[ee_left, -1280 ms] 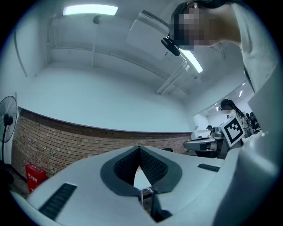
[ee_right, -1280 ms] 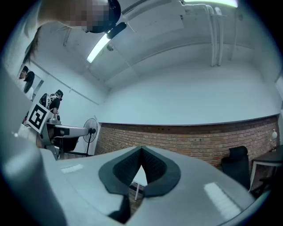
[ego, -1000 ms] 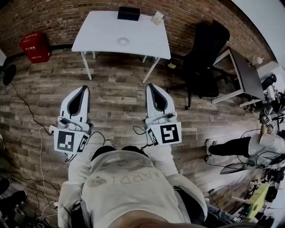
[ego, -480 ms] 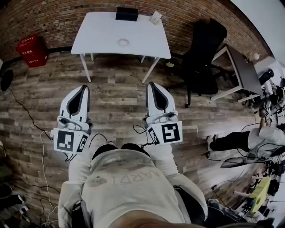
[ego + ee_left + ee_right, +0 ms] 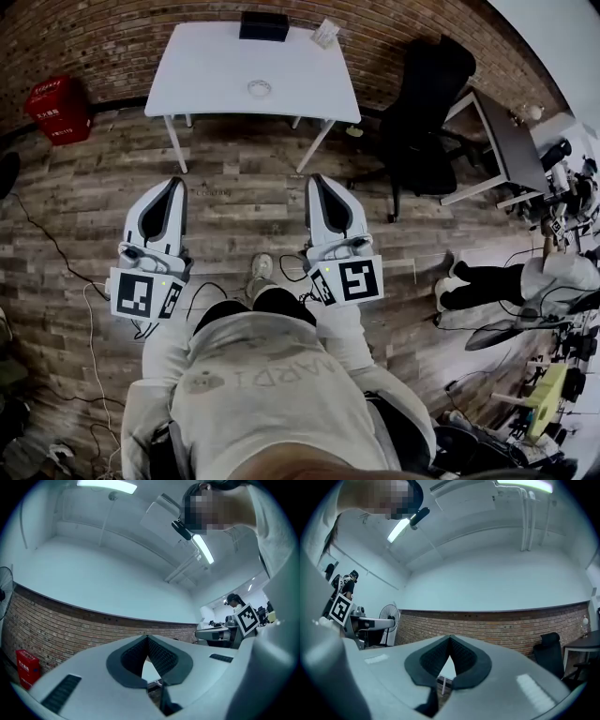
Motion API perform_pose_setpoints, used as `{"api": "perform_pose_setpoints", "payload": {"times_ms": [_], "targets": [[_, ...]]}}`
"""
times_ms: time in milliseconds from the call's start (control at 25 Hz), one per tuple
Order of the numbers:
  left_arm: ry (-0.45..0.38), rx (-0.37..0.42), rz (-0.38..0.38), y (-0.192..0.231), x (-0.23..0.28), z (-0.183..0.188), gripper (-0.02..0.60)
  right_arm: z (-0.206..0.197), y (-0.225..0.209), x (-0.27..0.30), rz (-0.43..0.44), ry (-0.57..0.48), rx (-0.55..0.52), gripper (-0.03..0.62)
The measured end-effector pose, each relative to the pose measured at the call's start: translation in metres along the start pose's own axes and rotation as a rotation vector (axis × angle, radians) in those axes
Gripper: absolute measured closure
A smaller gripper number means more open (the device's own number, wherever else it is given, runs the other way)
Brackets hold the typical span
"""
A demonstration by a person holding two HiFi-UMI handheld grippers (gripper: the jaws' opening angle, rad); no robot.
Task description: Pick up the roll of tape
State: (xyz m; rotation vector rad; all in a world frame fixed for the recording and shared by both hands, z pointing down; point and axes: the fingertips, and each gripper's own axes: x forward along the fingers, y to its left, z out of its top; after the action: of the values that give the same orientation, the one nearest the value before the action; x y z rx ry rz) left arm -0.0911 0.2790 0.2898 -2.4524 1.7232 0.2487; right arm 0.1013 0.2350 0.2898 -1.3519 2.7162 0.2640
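I've got my left gripper (image 5: pixel 176 186) and right gripper (image 5: pixel 317 180) closed on nothing (both over the wood floor (image 5: pixel 244 187)). The roll of tape (image 5: pixel 260 88) lies well ahead on the white table (image 5: pixel 202 66).

The place reads as a robotics lab set up in an office-like room. A bare brick wall (image 5: pixel 141 37) is seen at 12 o'clock behind a white table (image 5: pixel 216 80), and a wood-plank floor (image 5: pixel 234 211) is laid throughout. A black office chair (image 5: pixel 427 112) and a grey desk (image 5: pixel 511 141) are placed at 2 o'clock. Benches crowded with equipment (image 5: pixel 567 183) are ranged at 3 o'clock, where a seated person (image 5: pixel 553 281) is seen. Loose cables (image 5: pixel 49 236) are trailed at 9 o'clock. Tube lights (image 5: pixel 107 485) are fitted overhead.
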Motion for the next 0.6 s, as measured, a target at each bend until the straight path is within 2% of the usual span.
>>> {"api": "perform_pose_setpoints", "payload": {"times_ms": [320,600], "targets": [[0.007,0.005,0.012,0.034,0.046,-0.014,0.58,-0.017,-0.024,0.058,0.015,-0.002,0.019,0.583],[0.004,0.018,0.033,0.062,0.11,-0.021,0.58,-0.025,-0.063,0.125,0.051,-0.007,0.023,0.585]]}}
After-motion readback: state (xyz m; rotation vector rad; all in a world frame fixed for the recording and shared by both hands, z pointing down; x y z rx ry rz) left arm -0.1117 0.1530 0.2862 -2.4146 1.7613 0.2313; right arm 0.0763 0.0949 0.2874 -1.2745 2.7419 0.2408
